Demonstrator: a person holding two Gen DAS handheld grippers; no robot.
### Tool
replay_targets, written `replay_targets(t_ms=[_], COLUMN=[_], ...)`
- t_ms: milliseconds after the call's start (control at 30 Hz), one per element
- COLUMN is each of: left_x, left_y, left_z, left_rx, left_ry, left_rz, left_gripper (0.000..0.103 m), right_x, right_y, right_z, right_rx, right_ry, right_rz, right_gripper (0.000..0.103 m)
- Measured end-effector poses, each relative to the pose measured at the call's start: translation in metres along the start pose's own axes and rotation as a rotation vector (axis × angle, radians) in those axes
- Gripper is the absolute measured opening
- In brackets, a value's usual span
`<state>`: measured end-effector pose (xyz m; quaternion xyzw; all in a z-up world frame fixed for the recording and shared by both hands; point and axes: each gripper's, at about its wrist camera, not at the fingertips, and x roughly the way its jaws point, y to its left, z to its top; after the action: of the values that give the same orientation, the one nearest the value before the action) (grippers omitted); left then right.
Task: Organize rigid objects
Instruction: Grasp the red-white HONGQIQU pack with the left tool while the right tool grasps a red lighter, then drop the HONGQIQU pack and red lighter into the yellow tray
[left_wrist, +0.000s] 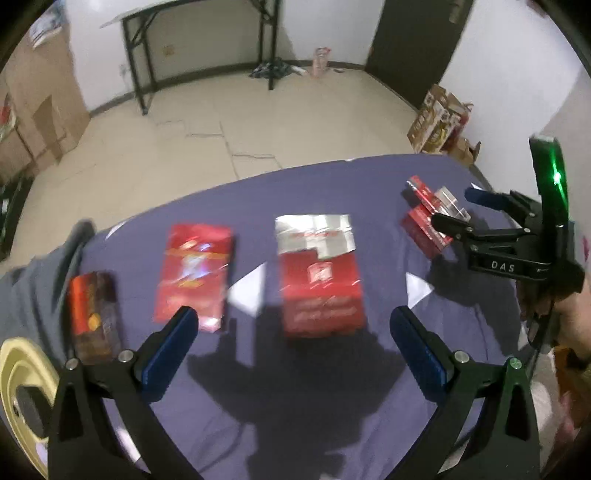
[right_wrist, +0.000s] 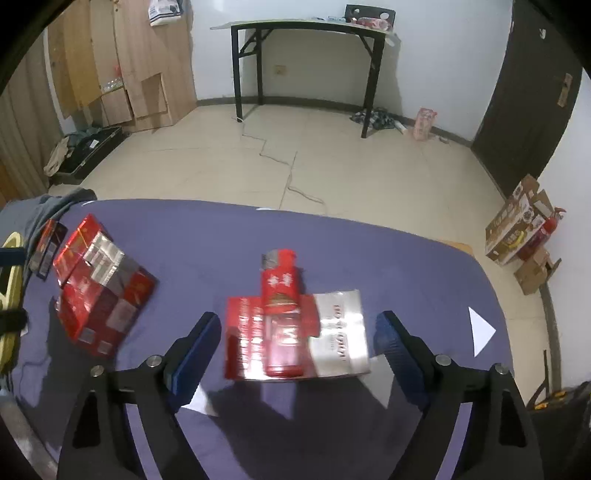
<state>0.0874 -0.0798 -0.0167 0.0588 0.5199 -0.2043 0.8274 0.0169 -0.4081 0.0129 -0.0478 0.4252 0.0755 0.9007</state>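
Both grippers hover open over red cigarette packs laid out on a purple-covered table.

The left gripper (left_wrist: 291, 345) stands with its blue-padded fingers (left_wrist: 173, 343) spread wide and nothing between them; past its tips a row lies on the purple cloth (left_wrist: 314, 406): a dark red-brown pack (left_wrist: 94, 314) at the left, a glossy red pack (left_wrist: 194, 278), then a red pack with a silver foil top (left_wrist: 319, 275). The right gripper (right_wrist: 297, 354) is also open, holding nothing, above a flat red-and-white carton (right_wrist: 295, 338) with a red lighter (right_wrist: 280, 314) lying on top of it. In the left wrist view it shows at the right edge near the far red pack (left_wrist: 424, 225). A yellow tape roll (left_wrist: 22, 391) sits at the table's left edge.
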Motion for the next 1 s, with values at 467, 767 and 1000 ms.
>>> replay_targets(t_ms=[467,767,1000], left_x=[0.048,0.042,0.021], left_y=[-0.014,-0.013,-0.006], left_z=[0.012,0.009,0.014], left_rx=[-0.028,-0.020,-0.020], left_ry=[0.050,0.025,-0.026], left_rz=[0.016,-0.020,-0.046], left_gripper=[0.058,0.058,0.057], right_x=[0.007,0.015,0.009], right_y=[-0.015,-0.015,-0.011], right_z=[-0.017,-0.024,-0.029], right_rx=[-0.021,0.008,-0.009], right_ry=[-0.065,-0.077,-0.106], right_rz=[0.012,-0.001,-0.012], right_gripper=[0.048,0.023,0.022])
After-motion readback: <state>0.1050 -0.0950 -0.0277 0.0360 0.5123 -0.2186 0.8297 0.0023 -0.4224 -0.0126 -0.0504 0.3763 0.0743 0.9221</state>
